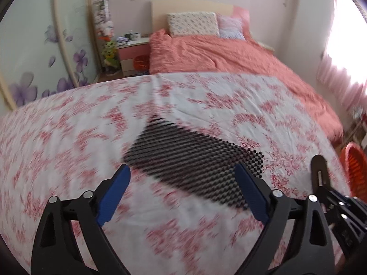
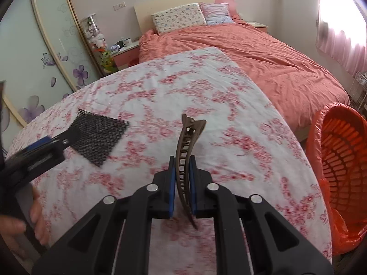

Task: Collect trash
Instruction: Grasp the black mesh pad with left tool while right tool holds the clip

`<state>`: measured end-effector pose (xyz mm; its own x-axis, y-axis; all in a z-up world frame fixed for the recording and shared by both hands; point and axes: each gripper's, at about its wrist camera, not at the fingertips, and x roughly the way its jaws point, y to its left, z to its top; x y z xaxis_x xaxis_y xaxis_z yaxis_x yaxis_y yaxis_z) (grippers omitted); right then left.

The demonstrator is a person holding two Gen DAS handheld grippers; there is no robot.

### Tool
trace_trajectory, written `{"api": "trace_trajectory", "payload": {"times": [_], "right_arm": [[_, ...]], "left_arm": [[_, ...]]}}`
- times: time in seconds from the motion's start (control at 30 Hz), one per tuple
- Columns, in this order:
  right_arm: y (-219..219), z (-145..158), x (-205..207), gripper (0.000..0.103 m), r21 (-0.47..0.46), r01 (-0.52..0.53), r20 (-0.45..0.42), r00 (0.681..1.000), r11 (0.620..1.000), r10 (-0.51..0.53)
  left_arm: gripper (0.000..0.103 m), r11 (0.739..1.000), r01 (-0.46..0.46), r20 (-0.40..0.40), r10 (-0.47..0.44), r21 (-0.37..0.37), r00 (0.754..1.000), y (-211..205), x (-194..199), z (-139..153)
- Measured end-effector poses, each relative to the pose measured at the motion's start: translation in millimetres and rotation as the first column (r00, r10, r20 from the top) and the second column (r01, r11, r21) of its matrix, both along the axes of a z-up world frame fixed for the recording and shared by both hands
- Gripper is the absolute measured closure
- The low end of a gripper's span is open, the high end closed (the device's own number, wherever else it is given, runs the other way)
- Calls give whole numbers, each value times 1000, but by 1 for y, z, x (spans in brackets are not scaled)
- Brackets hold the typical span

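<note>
A black mesh mat lies flat on the table's white cloth with pink flowers. My left gripper hovers just above the mat's near edge, its blue pads wide apart and nothing between them. In the right wrist view the same mat sits at the left, with the left gripper reaching over its near corner. My right gripper is shut on a brown toothed hair clip, which sticks up and forward from between the pads above the cloth.
An orange slatted basket lined with an orange bag stands off the table's right edge, also seen as the orange basket. Behind the table is a bed with a coral cover. A person's hand holds the left gripper.
</note>
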<state>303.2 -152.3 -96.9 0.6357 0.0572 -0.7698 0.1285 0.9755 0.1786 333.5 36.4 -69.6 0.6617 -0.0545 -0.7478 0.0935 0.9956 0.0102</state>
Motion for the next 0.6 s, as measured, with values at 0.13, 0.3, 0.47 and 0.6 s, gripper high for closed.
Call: {"api": "trace_trajectory", "payload": {"times": [0.13, 0.3, 0.47, 0.6], "right_arm": [[-3, -4, -1, 91, 3, -11, 7, 1000, 1000, 11], [-1, -3, -2, 90, 4, -19, 16, 1000, 1000, 19], [-5, -7, 0, 90, 42, -16, -5, 1000, 999, 16], [-5, -7, 0, 90, 38, -16, -5, 1000, 999, 16]], "left_arm": [[17, 1000, 12, -44, -11, 19, 999, -9, 12, -12], [22, 1000, 10, -63, -9, 10, 998, -11, 18, -17], [57, 999, 50, -38, -49, 9, 998, -18, 12, -14], [88, 997, 71, -42, -72, -9, 997, -18, 7, -12]]}}
